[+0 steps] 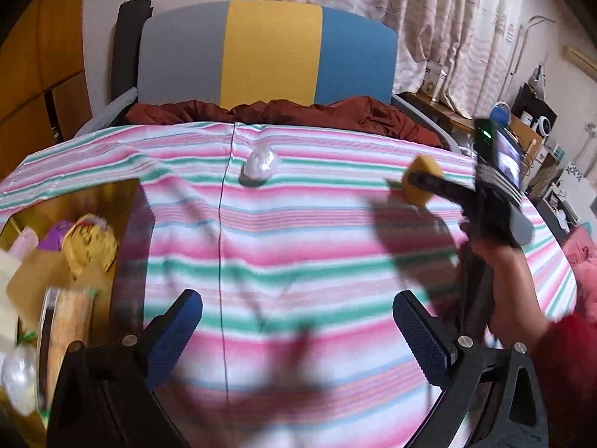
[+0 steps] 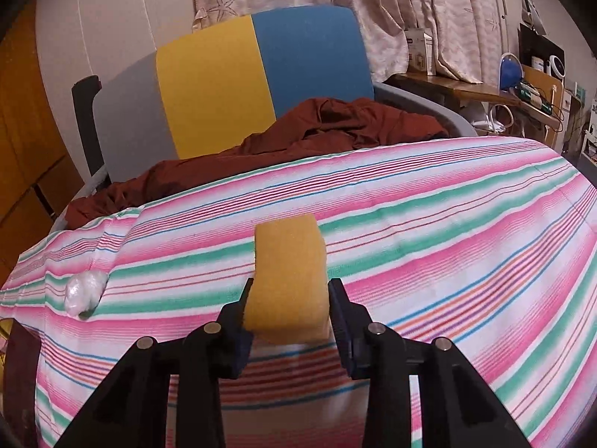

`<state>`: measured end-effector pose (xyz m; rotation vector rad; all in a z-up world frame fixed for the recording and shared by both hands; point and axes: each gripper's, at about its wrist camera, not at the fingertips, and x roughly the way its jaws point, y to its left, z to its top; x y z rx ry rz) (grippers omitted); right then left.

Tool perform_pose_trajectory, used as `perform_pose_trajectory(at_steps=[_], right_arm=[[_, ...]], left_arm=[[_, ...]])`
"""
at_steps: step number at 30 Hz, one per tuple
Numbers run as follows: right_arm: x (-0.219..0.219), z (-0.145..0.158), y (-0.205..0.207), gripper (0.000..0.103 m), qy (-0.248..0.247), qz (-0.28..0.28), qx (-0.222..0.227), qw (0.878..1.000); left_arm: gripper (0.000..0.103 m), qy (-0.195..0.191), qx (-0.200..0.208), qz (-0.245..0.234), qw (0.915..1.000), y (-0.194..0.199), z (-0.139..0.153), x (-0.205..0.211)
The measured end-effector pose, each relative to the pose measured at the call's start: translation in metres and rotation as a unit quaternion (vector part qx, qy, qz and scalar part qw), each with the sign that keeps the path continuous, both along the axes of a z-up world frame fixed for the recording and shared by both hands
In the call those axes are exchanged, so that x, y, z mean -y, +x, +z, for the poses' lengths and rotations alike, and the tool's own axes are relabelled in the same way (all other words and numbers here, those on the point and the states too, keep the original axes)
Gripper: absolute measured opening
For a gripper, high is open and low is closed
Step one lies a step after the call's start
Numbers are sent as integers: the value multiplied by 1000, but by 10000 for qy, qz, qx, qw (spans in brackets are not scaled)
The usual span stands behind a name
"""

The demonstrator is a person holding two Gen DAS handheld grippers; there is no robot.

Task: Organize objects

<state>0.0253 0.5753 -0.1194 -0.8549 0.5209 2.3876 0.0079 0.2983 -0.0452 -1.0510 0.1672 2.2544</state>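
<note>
My right gripper (image 2: 289,291) is shut on a yellow sponge (image 2: 287,280) and holds it over the striped tablecloth (image 2: 447,231); the sponge (image 1: 419,183) and that gripper also show at the right of the left wrist view. My left gripper (image 1: 298,321) is open and empty above the cloth. A crumpled clear plastic bag (image 1: 259,166) lies on the cloth near the far edge; it shows at the left in the right wrist view (image 2: 84,293). An open cardboard box (image 1: 74,201) at the left holds a yellow crumpled wrapper (image 1: 89,246) and other items.
A chair with a grey, yellow and blue back (image 1: 268,56) stands behind the table, with a dark red cloth (image 1: 335,115) on its seat. Curtains hang behind it. A cluttered wooden shelf (image 2: 485,93) stands at the right.
</note>
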Motion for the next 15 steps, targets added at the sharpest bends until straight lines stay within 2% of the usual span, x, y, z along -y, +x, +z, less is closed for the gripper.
perform_pose_trajectory(at_steps=[5, 9, 13, 15], right_arm=[[5, 0, 2, 36, 104, -14, 27, 9999], [6, 0, 0, 36, 161, -32, 78, 9998], [6, 0, 3, 37, 181, -61, 11, 9998], [4, 0, 6, 37, 163, -117, -48, 9998]], left_arm=[[103, -288, -373, 210, 9987, -42, 1, -35], [103, -439, -437, 439, 9971, -80, -3, -60], [103, -397, -234, 548, 9974, -112, -13, -75], [103, -392, -54, 749, 9964, -128, -20, -76]])
